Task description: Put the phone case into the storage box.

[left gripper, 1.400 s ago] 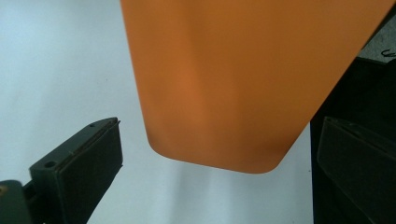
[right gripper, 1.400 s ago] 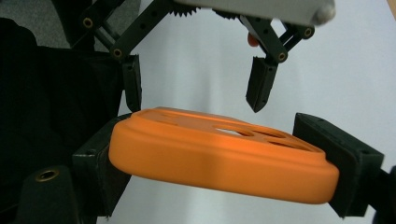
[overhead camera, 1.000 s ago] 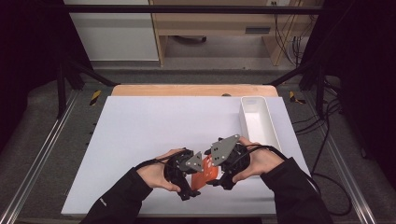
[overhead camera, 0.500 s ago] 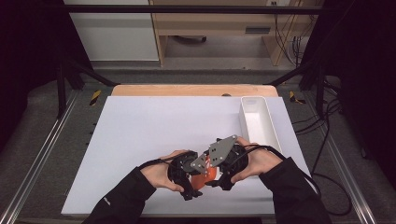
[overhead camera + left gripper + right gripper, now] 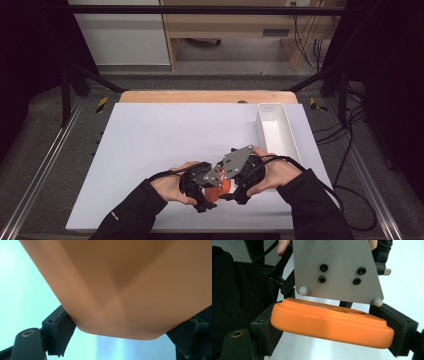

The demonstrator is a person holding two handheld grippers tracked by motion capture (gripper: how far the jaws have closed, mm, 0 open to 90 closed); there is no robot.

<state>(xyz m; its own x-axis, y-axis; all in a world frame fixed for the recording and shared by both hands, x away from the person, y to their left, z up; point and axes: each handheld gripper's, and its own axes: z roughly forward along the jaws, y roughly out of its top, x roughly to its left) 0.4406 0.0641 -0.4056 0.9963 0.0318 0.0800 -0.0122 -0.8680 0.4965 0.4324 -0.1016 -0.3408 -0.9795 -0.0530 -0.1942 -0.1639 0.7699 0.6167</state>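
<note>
Between the earlier pictures and now both hands have stayed where they were near the front edge of the table (image 5: 150, 150), and the one change is at the left gripper (image 5: 200, 186), whose jaws have been closing around the orange disc (image 5: 332, 323). That disc sits between both grippers just above the table, with the right gripper (image 5: 239, 176) clamped across its rim. In the left gripper view the left pad already touches it, so I judge a two-gripper hold or a handover is being set up.
</note>
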